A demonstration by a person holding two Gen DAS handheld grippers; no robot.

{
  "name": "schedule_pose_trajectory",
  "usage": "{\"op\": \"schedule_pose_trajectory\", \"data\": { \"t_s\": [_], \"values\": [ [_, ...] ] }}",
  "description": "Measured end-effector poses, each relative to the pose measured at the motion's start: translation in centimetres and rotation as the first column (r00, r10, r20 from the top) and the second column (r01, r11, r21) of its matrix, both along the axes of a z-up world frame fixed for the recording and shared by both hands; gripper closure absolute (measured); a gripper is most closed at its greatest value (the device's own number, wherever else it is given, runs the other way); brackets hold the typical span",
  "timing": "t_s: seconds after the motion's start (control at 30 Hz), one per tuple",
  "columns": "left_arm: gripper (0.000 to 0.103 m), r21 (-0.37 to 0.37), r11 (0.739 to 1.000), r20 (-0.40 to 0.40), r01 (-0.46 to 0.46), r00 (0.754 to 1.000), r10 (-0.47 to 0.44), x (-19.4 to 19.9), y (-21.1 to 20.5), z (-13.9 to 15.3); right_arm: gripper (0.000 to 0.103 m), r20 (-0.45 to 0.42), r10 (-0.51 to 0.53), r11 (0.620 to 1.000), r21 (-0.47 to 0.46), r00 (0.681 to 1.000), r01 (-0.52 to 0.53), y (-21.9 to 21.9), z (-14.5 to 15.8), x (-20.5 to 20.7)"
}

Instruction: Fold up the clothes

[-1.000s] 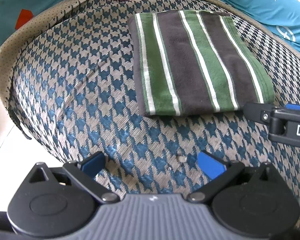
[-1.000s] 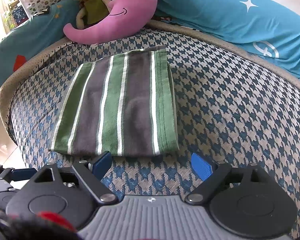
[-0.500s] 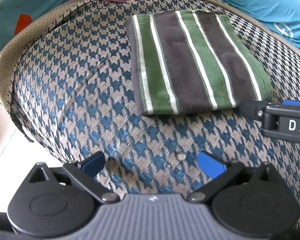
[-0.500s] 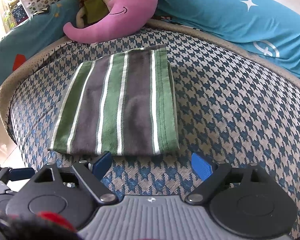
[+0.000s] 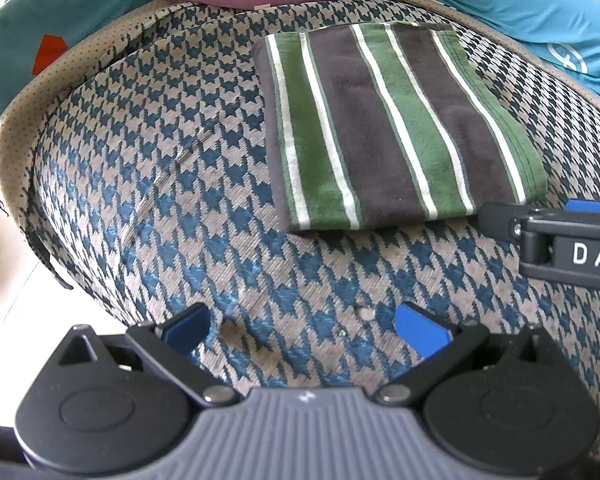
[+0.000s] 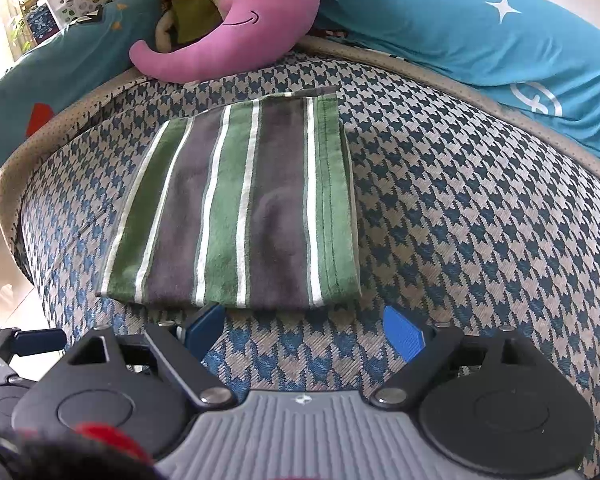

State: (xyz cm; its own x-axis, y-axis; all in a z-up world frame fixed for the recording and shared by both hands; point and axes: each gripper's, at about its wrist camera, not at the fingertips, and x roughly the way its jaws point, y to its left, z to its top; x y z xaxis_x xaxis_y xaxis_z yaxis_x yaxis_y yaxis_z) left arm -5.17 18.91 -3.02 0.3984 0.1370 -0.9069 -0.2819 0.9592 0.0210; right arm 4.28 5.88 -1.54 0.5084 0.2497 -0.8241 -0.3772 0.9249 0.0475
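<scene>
left gripper (image 5: 302, 326): jaws apart, empty, low over cushion (image 5: 148, 184) | right gripper (image 6: 304, 330): jaws apart, empty, near edge of folded striped cloth (image 6: 240, 216)

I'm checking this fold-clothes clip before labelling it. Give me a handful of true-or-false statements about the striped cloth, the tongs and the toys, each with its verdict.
1. The striped cloth lies folded flat on the houndstooth cushion. True.
2. The right tongs are shut on the cloth's near edge. False: they are open and hold nothing, with the cloth's near edge just ahead of the tips.
3. The left tongs are open over bare cushion. True.
4. The cloth is striped red and yellow. False: green, dark grey and white.
5. A pink plush toy lies beyond the cloth's far edge. True.
6. The rabbit toy sits on top of the cloth. False: it rests against the pink plush, off the cloth.
</scene>
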Motion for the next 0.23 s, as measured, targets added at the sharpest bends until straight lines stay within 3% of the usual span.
{"op": "schedule_pose_trajectory", "data": {
  "t_s": [0.23],
  "values": [
    [0.000, 0.010, 1.000, 0.003, 0.004, 1.000, -0.004, -0.08, -0.10, 0.16, 0.016, -0.001, 0.004, 1.000, -0.006, 1.000, -0.004, 0.02, -0.09, -0.03]
  ]
}}
